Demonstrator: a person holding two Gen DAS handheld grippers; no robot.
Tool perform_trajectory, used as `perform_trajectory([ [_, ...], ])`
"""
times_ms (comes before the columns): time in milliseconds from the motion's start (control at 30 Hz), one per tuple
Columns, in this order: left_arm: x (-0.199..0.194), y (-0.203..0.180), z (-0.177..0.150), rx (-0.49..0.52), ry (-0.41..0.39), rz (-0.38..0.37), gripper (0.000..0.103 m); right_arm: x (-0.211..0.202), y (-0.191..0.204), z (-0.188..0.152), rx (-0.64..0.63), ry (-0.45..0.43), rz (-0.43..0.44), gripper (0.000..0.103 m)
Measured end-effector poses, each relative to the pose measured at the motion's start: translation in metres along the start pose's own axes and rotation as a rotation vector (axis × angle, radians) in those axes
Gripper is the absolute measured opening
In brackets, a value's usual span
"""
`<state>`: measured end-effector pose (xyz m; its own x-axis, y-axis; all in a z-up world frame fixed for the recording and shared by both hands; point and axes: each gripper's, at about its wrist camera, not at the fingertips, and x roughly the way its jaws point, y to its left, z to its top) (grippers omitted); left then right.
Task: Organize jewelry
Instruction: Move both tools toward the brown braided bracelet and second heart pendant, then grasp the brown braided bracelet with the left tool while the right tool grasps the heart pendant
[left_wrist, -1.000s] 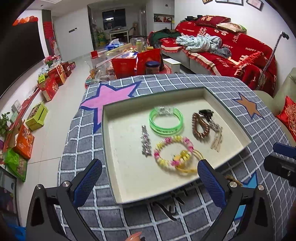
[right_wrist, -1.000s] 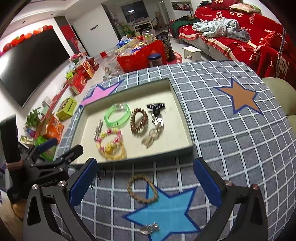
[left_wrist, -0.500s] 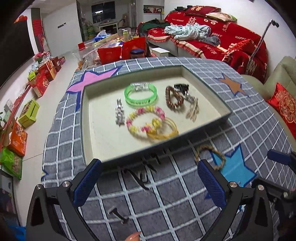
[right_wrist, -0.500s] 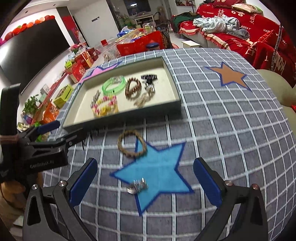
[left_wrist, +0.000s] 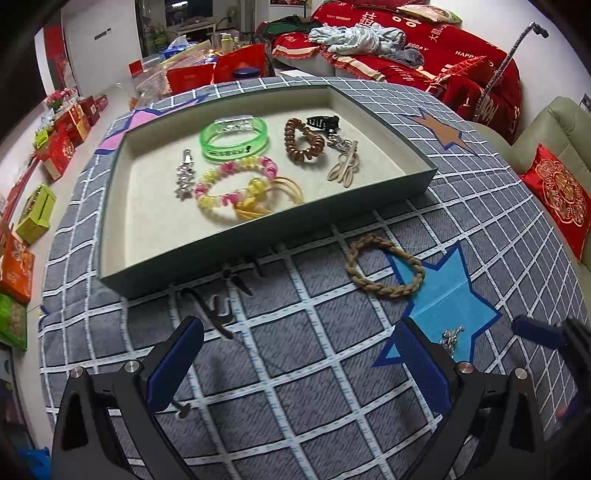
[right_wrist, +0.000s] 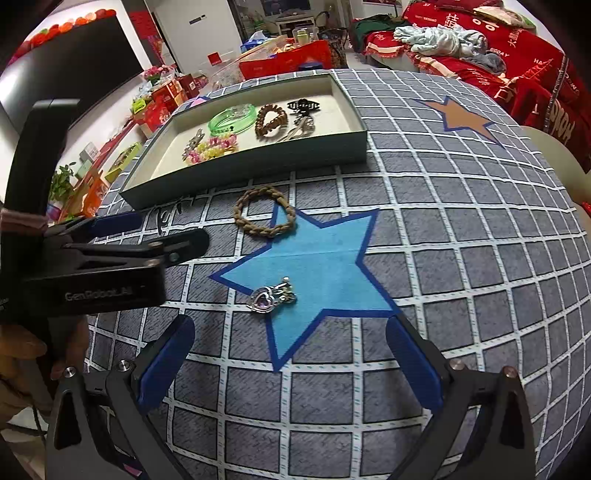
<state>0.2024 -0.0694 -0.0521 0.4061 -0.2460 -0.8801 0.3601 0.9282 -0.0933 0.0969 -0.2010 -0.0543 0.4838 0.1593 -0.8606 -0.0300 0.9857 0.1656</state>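
A shallow tray (left_wrist: 110, 206) (right_wrist: 258, 158) on the checked tablecloth holds a green bangle (left_wrist: 233, 137), a pink-and-yellow bead bracelet (left_wrist: 236, 188), a brown bead bracelet (left_wrist: 303, 146) and several clips. In front of the tray lie a braided tan bracelet (left_wrist: 384, 267) (right_wrist: 264, 216) and a silver heart pendant (right_wrist: 271, 297) (left_wrist: 451, 338) on a blue star. My left gripper (left_wrist: 301, 365) stands open and empty, short of the braided bracelet. My right gripper (right_wrist: 290, 363) is open and empty, just behind the pendant. The left gripper (right_wrist: 140, 240) also shows from the side in the right wrist view.
The round table (right_wrist: 480, 258) carries a grey checked cloth with coloured stars. A black hair pin (left_wrist: 207, 310) lies near the tray's front wall. A red sofa (left_wrist: 424, 48) and a beige chair with a red cushion (left_wrist: 561, 184) stand beyond the table. Boxes (left_wrist: 37, 210) line the floor at left.
Both grippers have drawn back from the tray toward the table's near side. The braided bracelet and the pendant now lie closer in front of them. Both stay open.
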Motion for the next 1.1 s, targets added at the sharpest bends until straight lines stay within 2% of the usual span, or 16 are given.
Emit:
perform_trajectory([
  [67,0.003,-0.002,0.003,-0.006,0.011,-0.011,0.103,0.003,0.004,-0.002,-0.012,-0.002,-0.008,0.096],
  [133,0.005,-0.004,0.005,-0.007,0.018,-0.018,0.103,0.006,0.007,-0.003,-0.016,-0.005,-0.014,0.087],
  [200,0.010,-0.008,0.007,0.000,0.026,-0.024,0.103,0.010,0.008,-0.005,-0.009,-0.006,-0.016,0.070],
  [433,0.018,-0.010,0.011,-0.008,0.041,-0.025,0.103,0.016,0.021,-0.003,-0.060,-0.046,-0.055,0.066],
  [533,0.021,-0.013,0.013,0.004,0.043,-0.020,0.103,0.017,0.027,-0.003,-0.090,-0.060,-0.081,0.051],
  [600,0.022,-0.015,0.014,0.008,0.041,-0.025,0.103,0.019,0.030,-0.002,-0.101,-0.068,-0.096,0.037],
  [767,0.023,-0.022,0.018,0.017,0.026,-0.010,0.100,0.017,0.028,-0.005,-0.094,-0.083,-0.083,0.033],
  [800,0.023,-0.024,0.019,0.023,0.022,-0.008,0.100,0.016,0.027,-0.005,-0.096,-0.083,-0.083,0.030],
  [833,0.023,-0.026,0.020,0.025,0.023,-0.015,0.100,0.016,0.027,-0.006,-0.097,-0.079,-0.085,0.019],
  [1000,0.024,-0.034,0.024,0.030,0.011,-0.031,0.093,0.015,0.024,-0.005,-0.083,-0.076,-0.067,0.019],
  [1100,0.023,-0.039,0.027,0.045,0.002,-0.046,0.075,0.015,0.024,-0.005,-0.081,-0.076,-0.066,0.019],
])
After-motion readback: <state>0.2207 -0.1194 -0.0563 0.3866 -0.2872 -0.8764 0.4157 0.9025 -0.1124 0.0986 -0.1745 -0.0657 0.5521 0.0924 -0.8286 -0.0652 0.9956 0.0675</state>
